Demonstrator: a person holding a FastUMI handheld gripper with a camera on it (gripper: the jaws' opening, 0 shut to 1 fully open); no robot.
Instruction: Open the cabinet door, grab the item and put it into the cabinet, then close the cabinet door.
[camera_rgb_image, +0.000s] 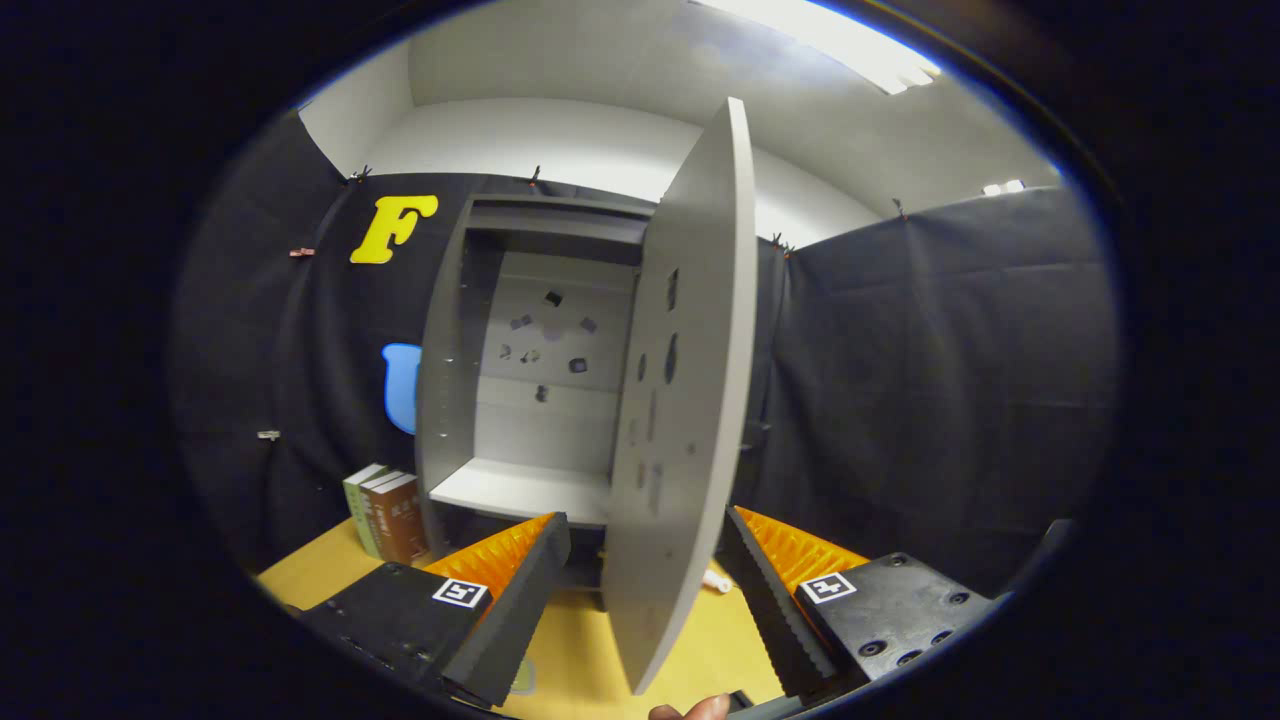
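Gripper (640, 590) spread around flat grey cabinet door (690, 400), open cabinet (530, 490) beyond

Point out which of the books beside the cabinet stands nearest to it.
The brown book on the table: it stands next to the cabinet, the two greenish ones on its far side. The tongs are open, the open door's edge between them.

Black cloth (900, 380) hangs as the booth's wall on the left, far and right sides, pinned along its top edge by small clips (302, 252). Above the cloth rises a plain white wall (560, 140) that meets a pale ceiling (620, 50), where a long bright light panel (850, 45) glows at the far right. Below, a yellowish wooden table (310, 570) spreads across the near ground, with a few books (385, 515) standing upright at its far left against the cloth.
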